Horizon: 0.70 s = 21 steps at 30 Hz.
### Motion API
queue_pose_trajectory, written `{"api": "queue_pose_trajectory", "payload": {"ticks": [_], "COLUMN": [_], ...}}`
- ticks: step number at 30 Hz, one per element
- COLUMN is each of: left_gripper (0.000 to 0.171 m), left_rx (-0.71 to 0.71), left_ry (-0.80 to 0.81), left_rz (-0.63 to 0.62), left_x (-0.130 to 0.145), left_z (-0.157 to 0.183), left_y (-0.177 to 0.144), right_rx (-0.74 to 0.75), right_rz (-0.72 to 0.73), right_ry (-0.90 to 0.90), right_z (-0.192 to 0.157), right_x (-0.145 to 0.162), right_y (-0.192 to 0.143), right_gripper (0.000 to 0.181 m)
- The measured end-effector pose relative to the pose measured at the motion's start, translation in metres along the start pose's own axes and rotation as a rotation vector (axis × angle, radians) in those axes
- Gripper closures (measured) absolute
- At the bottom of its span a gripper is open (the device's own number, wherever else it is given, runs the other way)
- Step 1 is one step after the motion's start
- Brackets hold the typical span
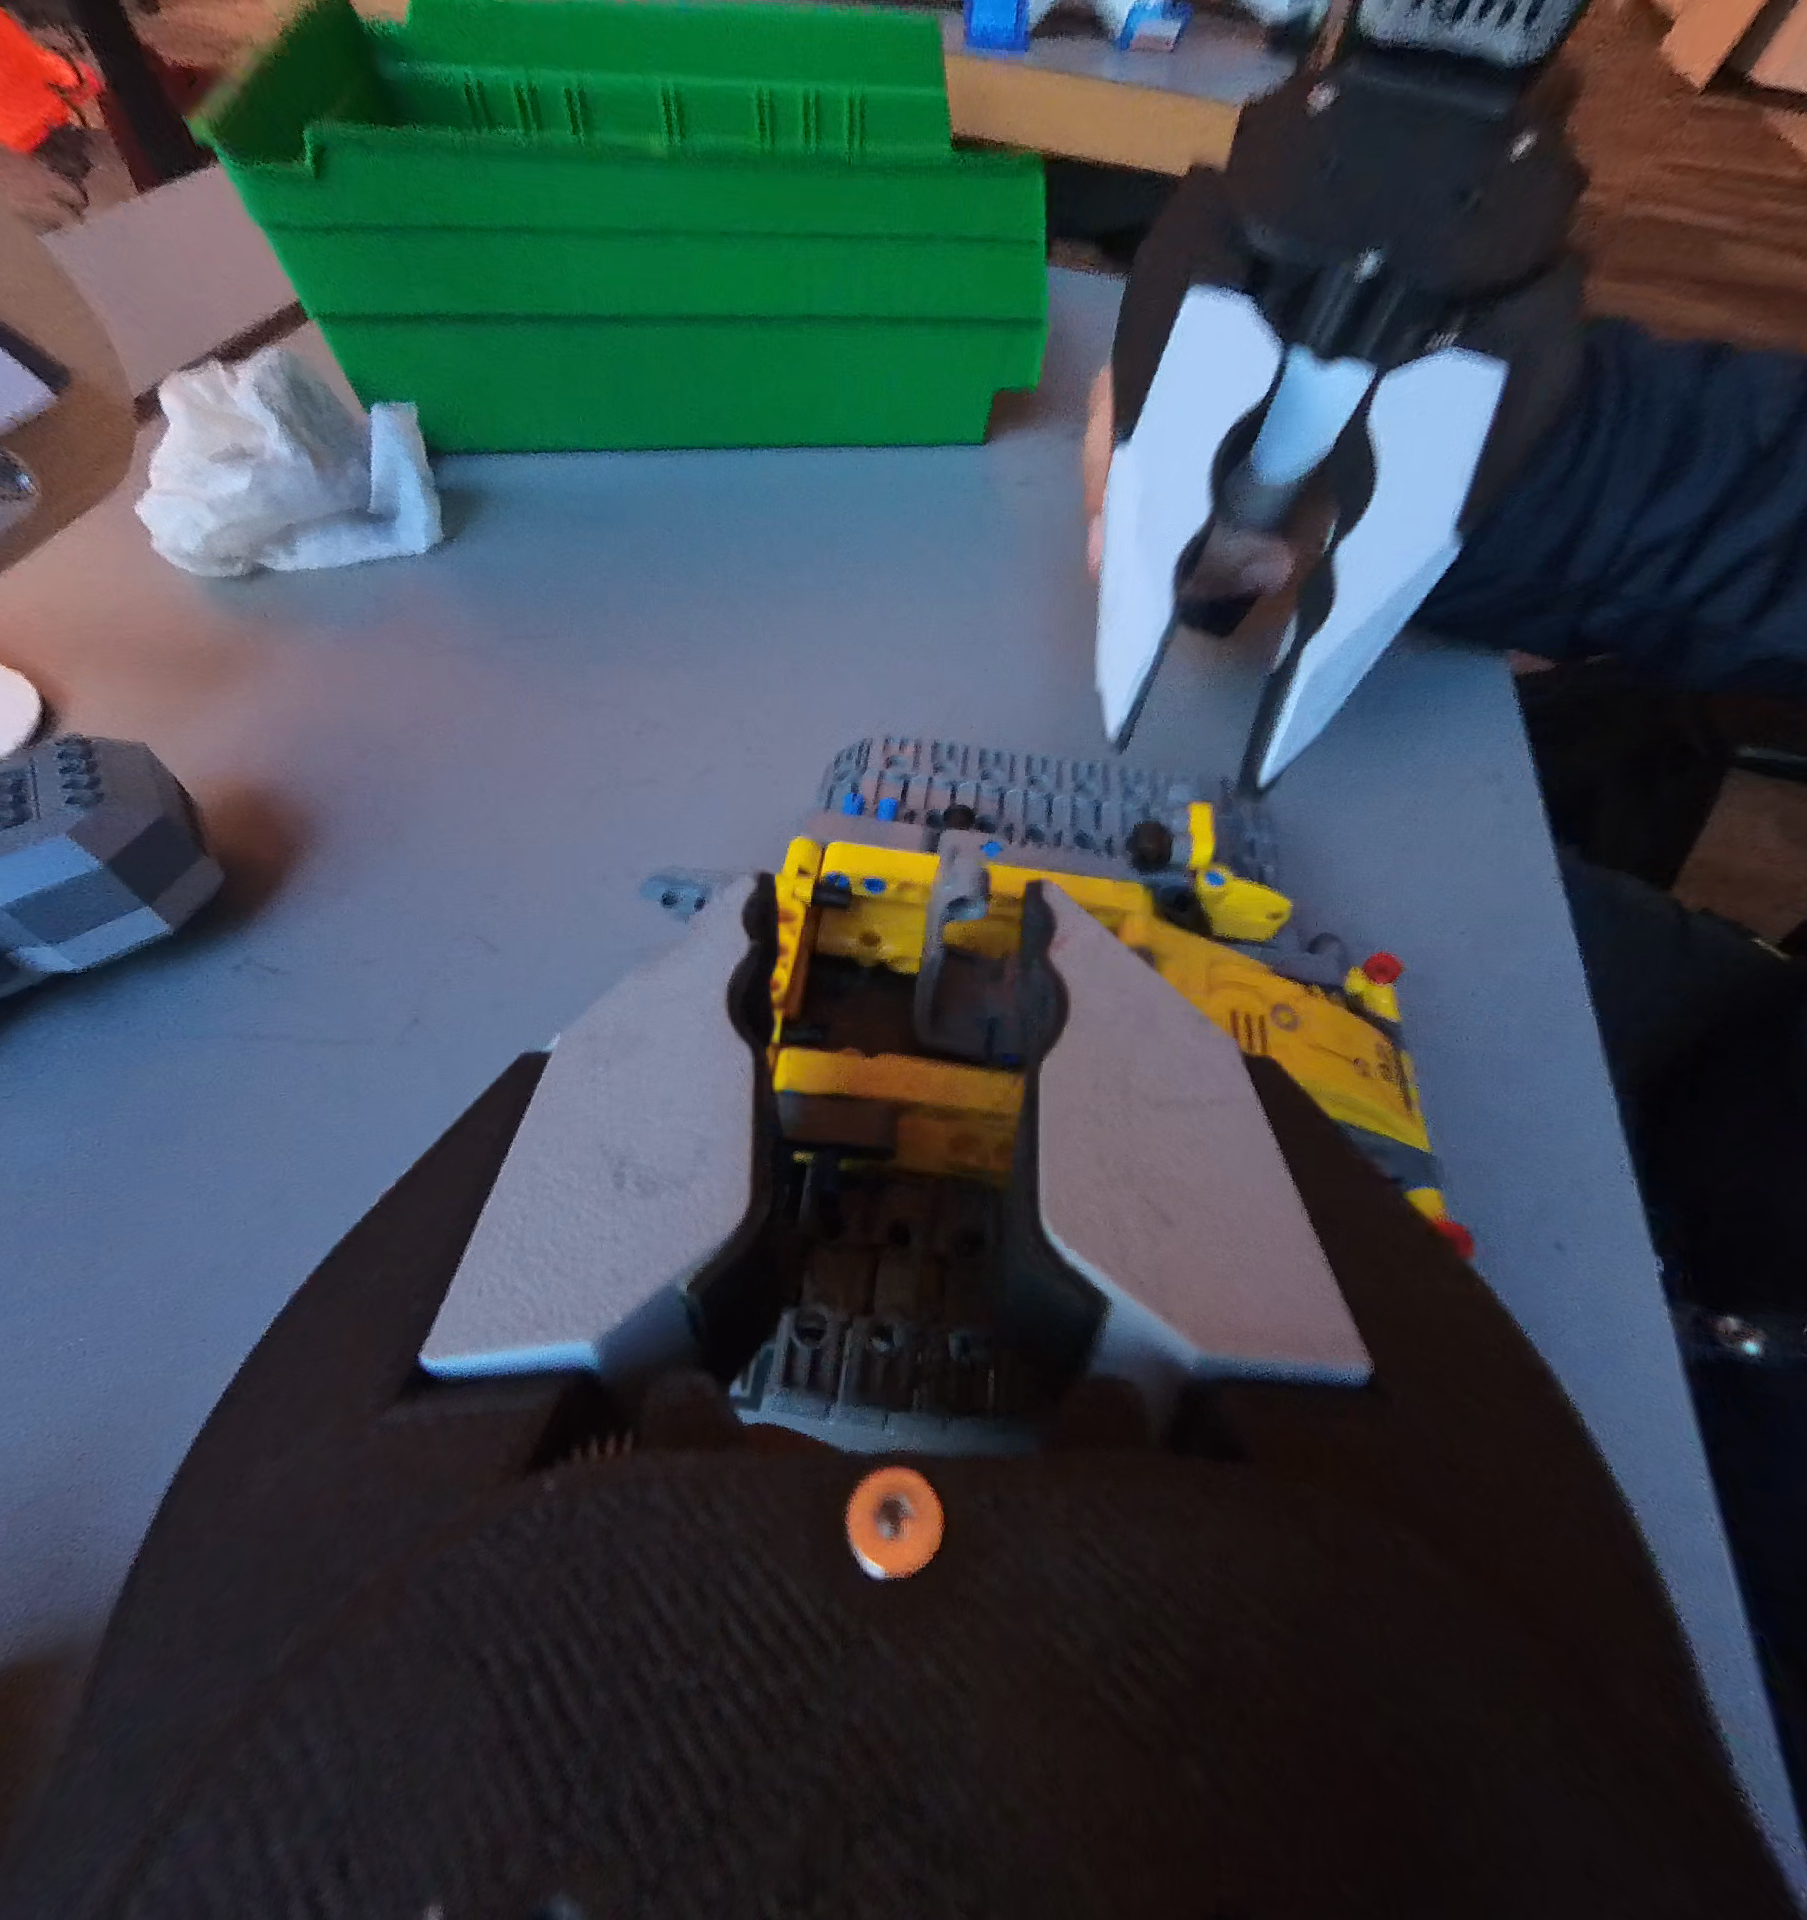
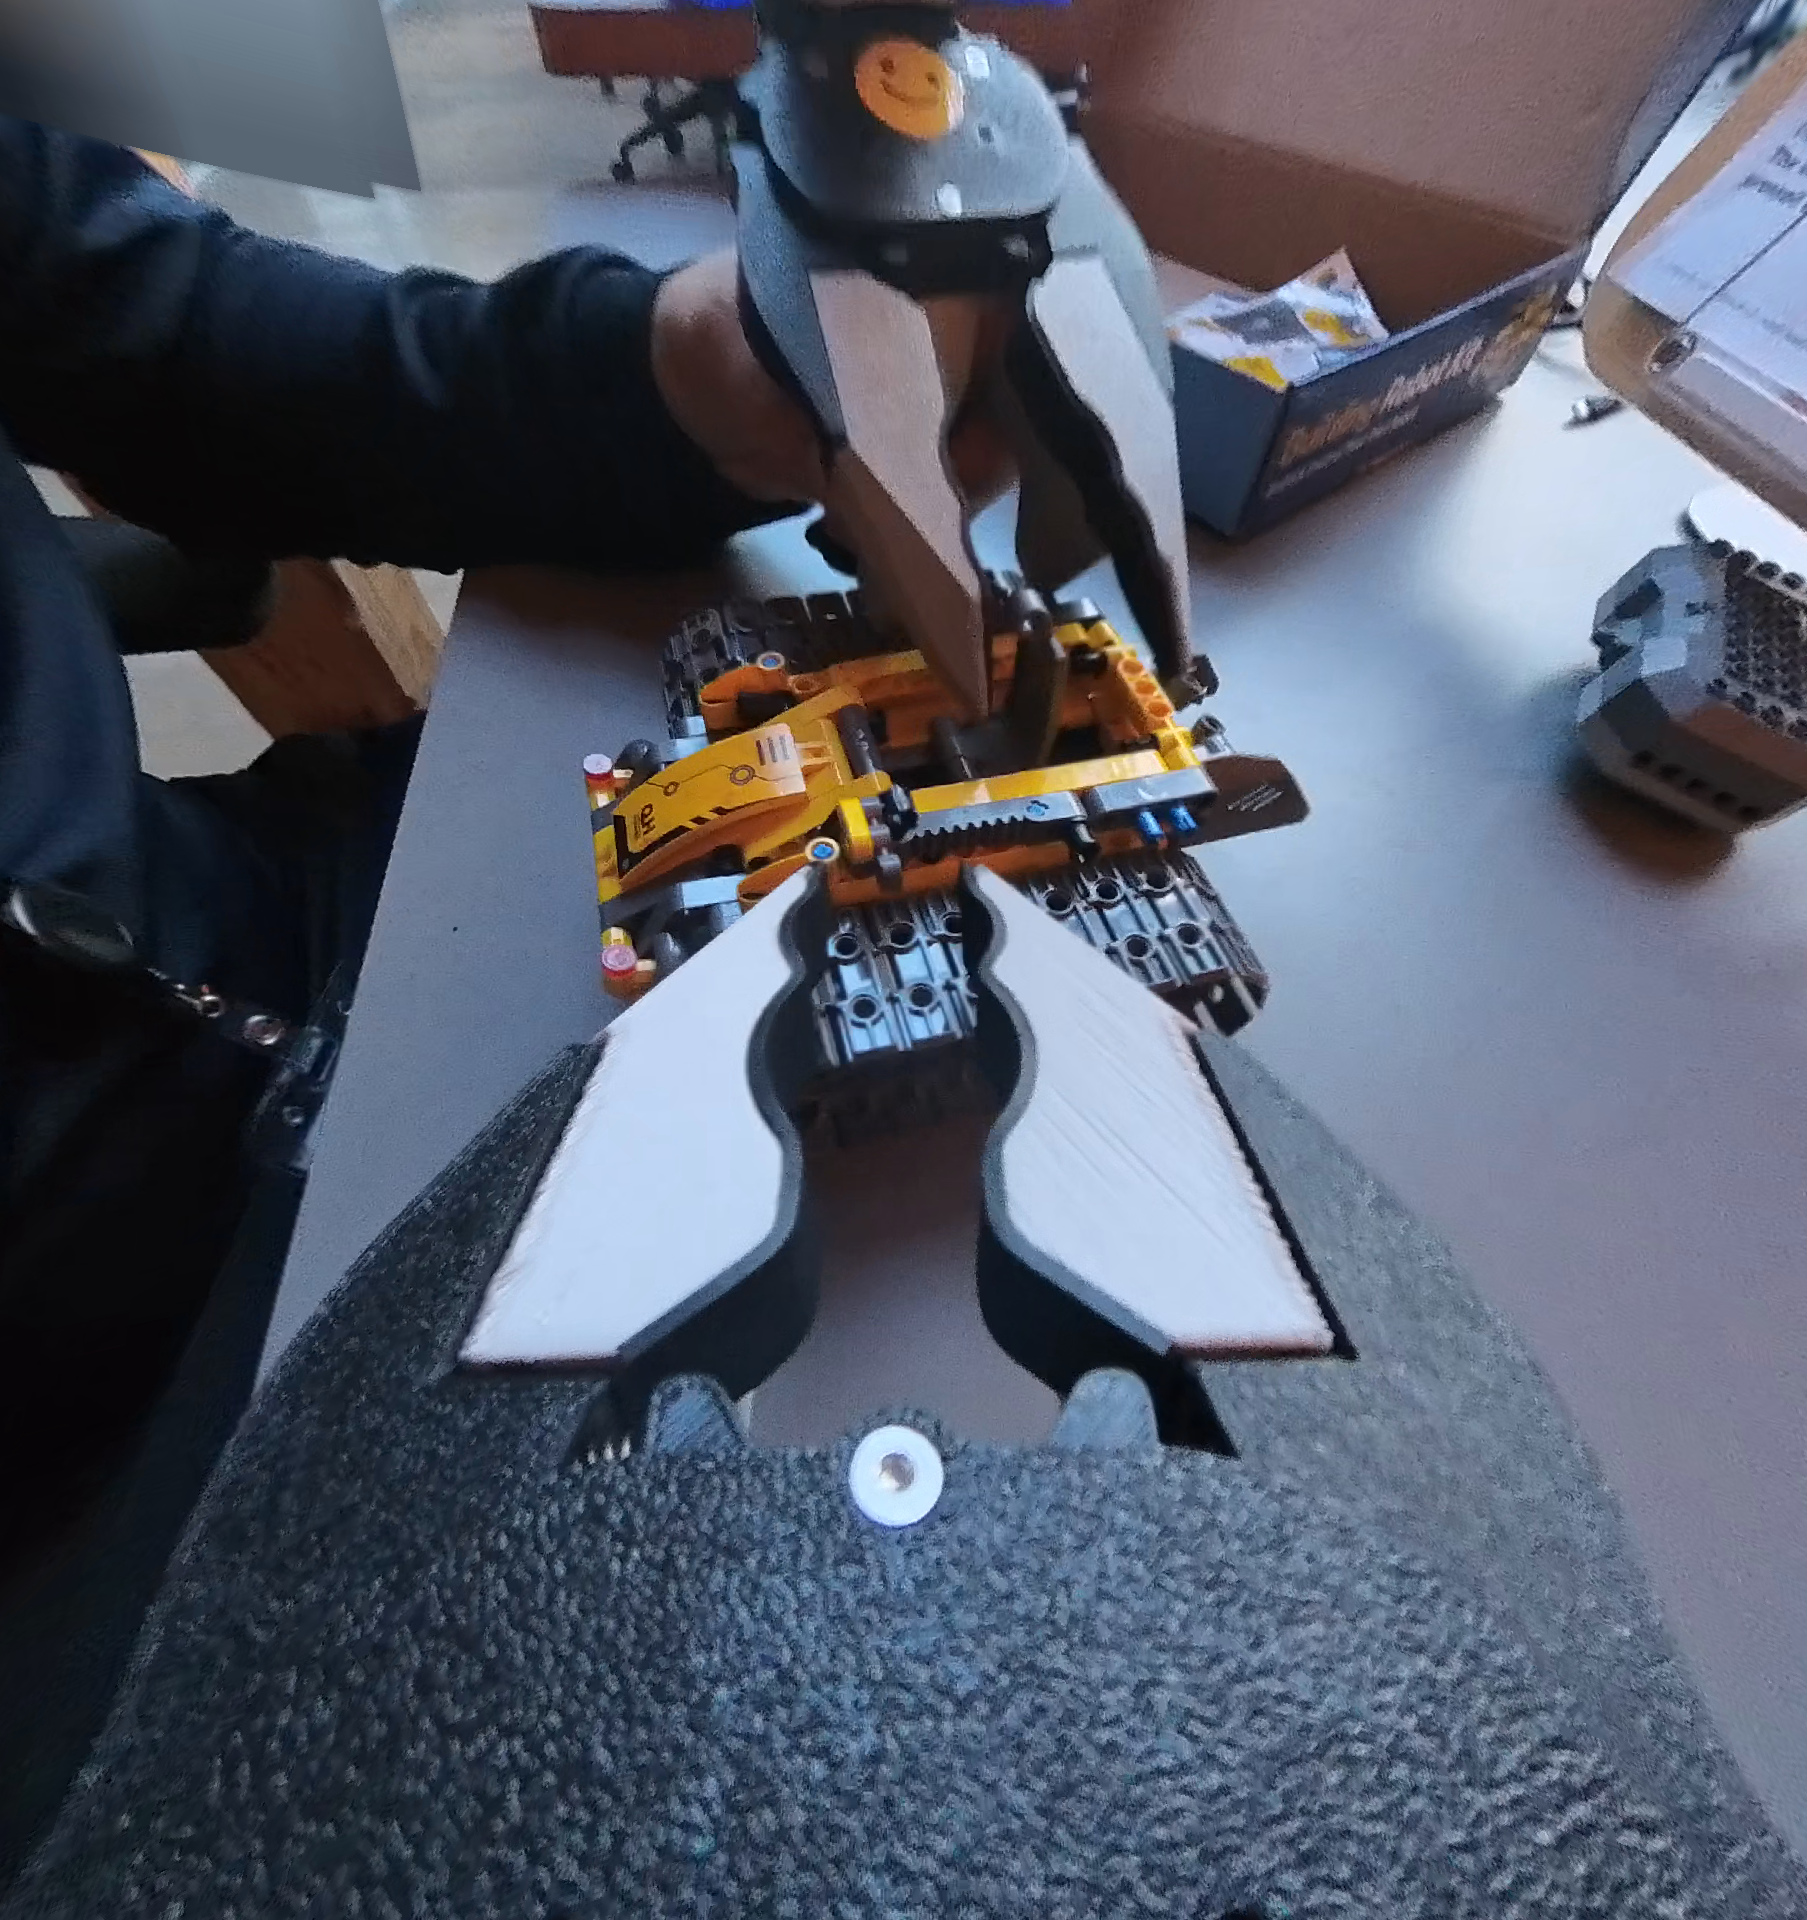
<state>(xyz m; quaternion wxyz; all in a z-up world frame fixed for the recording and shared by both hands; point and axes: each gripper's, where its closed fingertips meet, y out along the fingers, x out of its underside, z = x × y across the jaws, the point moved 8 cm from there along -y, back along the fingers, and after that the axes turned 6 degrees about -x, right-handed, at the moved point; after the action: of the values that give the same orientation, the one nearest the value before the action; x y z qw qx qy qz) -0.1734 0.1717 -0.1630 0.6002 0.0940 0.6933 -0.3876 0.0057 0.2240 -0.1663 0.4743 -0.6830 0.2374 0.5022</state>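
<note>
Yellow-and-grey brick-built tracked vehicle model (image 2: 909,821) sits on the grey tabletop (image 1: 587,665), near the table edge on the person's side. Left gripper (image 1: 897,914) comes down over the model's top; its two fingers straddle the yellow frame w/ a grey upright piece (image 1: 956,966) between them, set mid-width, pads against or just beside the frame sides, contact can't be confirmed. In the right wrist view the same gripper (image 2: 1075,675) shows from the front, tips sunk into the model's open yellow frame around a dark upright part. Right gripper (image 2: 891,883) has its fingers apart, narrow-to-mid gap, nothing clamped; dark grey studded track (image 2: 904,987) lies between and just under the tips, touching or not can't be told. In the left wrist view that gripper (image 1: 1185,764) hangs w/ tips just above the far track (image 1: 1024,790), one tip at the track's end. Beyond left fingers: green plastic bin stack (image 1: 660,260), crumpled white paper wad (image 1: 275,468) just left of it. Well left of left fingers: grey faceted brick block (image 1: 57,862), same block (image 2: 1709,696) right of the right fingers. Farther right-ahead: open blue cardboard box (image 2: 1377,416). Person's dark sleeve (image 2: 307,384) behind the left gripper.
</note>
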Motion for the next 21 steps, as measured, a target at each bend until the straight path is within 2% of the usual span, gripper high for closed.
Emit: {"api": "queue_pose_trajectory", "payload": {"ticks": [3, 5, 6, 7, 8, 12, 14, 17, 20, 21], "left_gripper": [0.113, 0.114, 0.109, 0.102, 0.102, 0.103, 0.097, 0.102, 0.108, 0.113], "left_rx": [-0.046, -0.003, 0.028, 0.076, 0.112, 0.09, 0.141, 0.287, 0.322, 0.36], "left_ry": [0.074, 0.122, 0.137, 0.152, 0.172, 0.34, 0.319, 0.259, 0.392, 0.389], "left_rz": [0.132, 0.2, 0.192, 0.147, 0.081, -0.048, -0.116, -0.206, -0.293, -0.309], "left_x": [-0.019, -0.026, -0.025, -0.023, -0.02, -0.025, -0.023, -0.021, -0.017, -0.019], "left_z": [0.004, 0.011, 0.013, 0.016, 0.017, 0.005, -0.003, -0.001, -0.002, -0.002], "left_y": [-0.022, -0.034, -0.035, -0.033, -0.029, -0.012, 0.0, 0.018, 0.034, 0.036], "right_rx": [0.016, 0.028, 0.039, 0.052, 0.059, 0.039, 0.029, 0.034, 0.011, -0.005], "right_rz": [-0.064, -0.109, -0.139, -0.176, -0.217, -0.356, -0.444, -0.549, -0.608, -0.621], "right_ry": [-0.016, -0.043, -0.06, -0.08, -0.1, -0.141, -0.173, -0.215, -0.191, -0.177], "right_z": [-0.005, -0.008, -0.007, -0.006, -0.005, -0.002, -0.006, -0.009, -0.008, -0.007], "right_x": [-0.007, -0.015, -0.018, -0.022, -0.024, -0.033, -0.034, -0.036, -0.039, -0.039], "right_y": [0.006, 0.01, 0.011, 0.012, 0.013, 0.015, 0.02, 0.028, 0.031, 0.032], "right_gripper": [0.153, 0.151, 0.151, 0.152, 0.155, 0.163, 0.164, 0.17, 0.173, 0.174]}}
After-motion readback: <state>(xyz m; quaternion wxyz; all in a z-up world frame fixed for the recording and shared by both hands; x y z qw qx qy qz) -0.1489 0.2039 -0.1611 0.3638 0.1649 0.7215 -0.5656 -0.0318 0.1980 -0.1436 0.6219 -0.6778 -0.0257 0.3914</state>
